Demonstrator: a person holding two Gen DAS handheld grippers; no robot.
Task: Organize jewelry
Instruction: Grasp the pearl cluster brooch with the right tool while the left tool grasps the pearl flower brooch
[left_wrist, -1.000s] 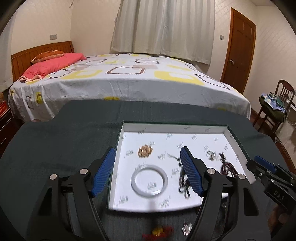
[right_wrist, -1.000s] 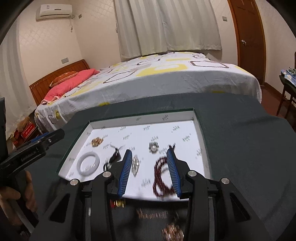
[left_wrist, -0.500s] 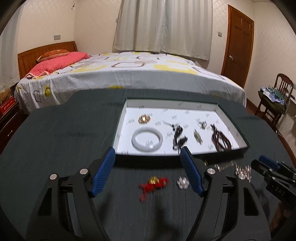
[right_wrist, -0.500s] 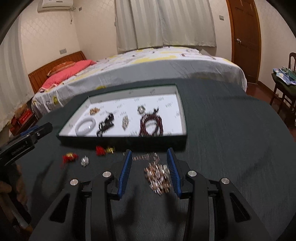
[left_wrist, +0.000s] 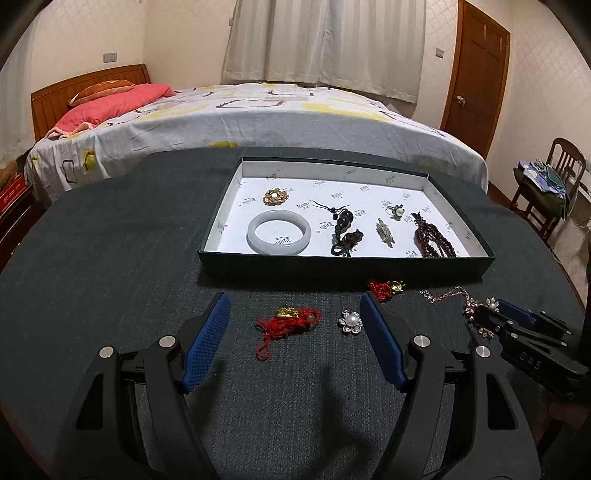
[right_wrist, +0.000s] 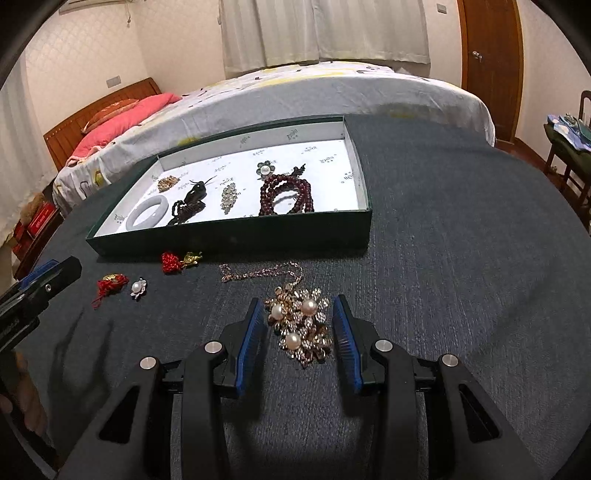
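Spread wide low in frame, left gripper (left_wrist: 295, 343) bracketing red knotted charm (left_wrist: 286, 323) and pearl flower brooch (left_wrist: 350, 322), right gripper (right_wrist: 300, 334) parted around pearl cluster necklace (right_wrist: 301, 326), likely lined up for lifting into green tray (left_wrist: 343, 266) at centre.

Both grippers have withdrawn from above the tray (left_wrist: 461, 264) to the dark tablecloth: left gripper (left_wrist: 295, 317) now frames the red charm (left_wrist: 286, 323), right gripper (right_wrist: 300, 317) the pearl necklace (right_wrist: 301, 328).
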